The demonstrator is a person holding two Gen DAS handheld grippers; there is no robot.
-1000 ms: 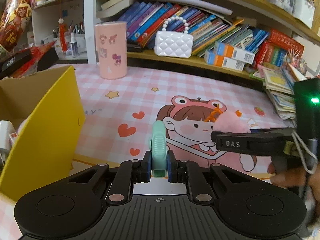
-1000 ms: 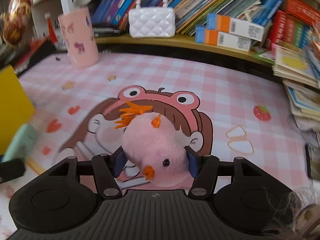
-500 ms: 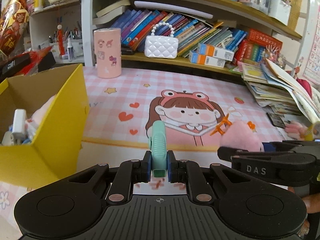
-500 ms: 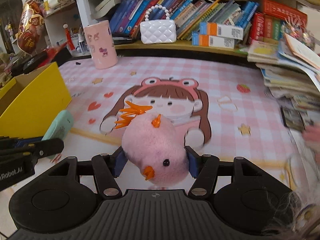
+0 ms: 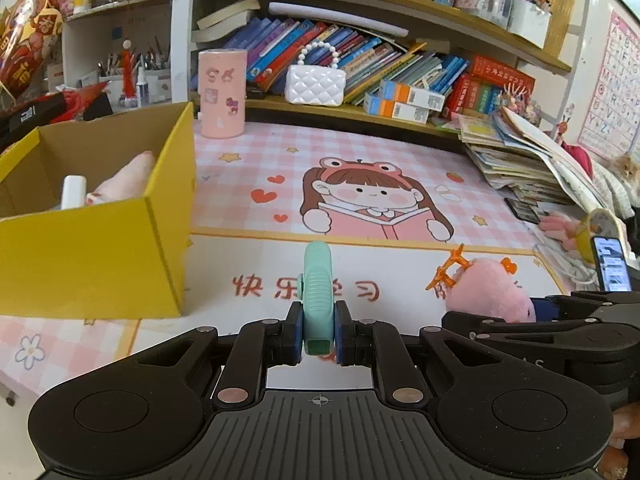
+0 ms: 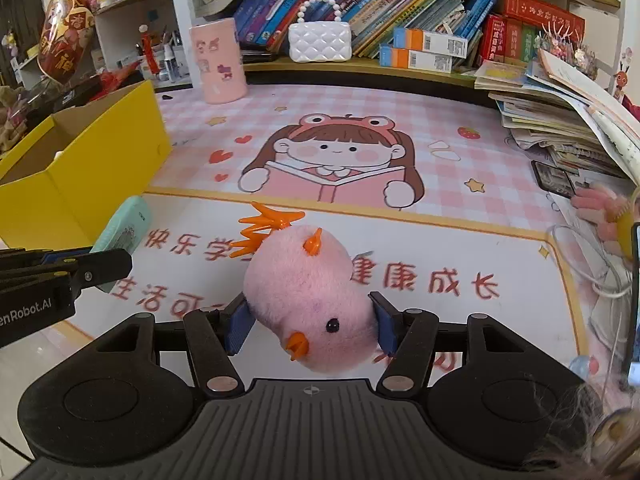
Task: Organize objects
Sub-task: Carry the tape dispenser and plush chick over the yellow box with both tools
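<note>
Both tools have pulled back and up from the mat since a second ago, and the yellow box [image 5: 92,248] now shows its whole open top on the left. The left tool [image 5: 318,334] is clamped narrow on the mint case [image 5: 317,292], which stands on edge between the pads, poking forward over the near strip of the mat [image 5: 400,148]. The right tool [image 6: 312,324] is squeezed onto the pink plush [image 6: 308,296], wider, jaws sunk into the fluff at both flanks, orange crest [image 6: 266,228] pointing away, beak toward the camera.

I'd say the box is the target for both. It already holds a white bottle [image 5: 73,192] and something pink [image 5: 128,176], so the free room looks to be at its near and right side.

The risks: the case is held only at its bottom end, so a quick swing could pivot it in the pads or clip the box's near wall. The plush is soft and could squirm out if the squeeze eases. The two tools sit close side by side, and both heading left together invites a knock.

There's open room across the middle of the mat. The right edge is crowded with a book stack [image 6: 560,136] and a phone [image 5: 610,264]; the pink cup [image 5: 222,92] stands behind the box.
</note>
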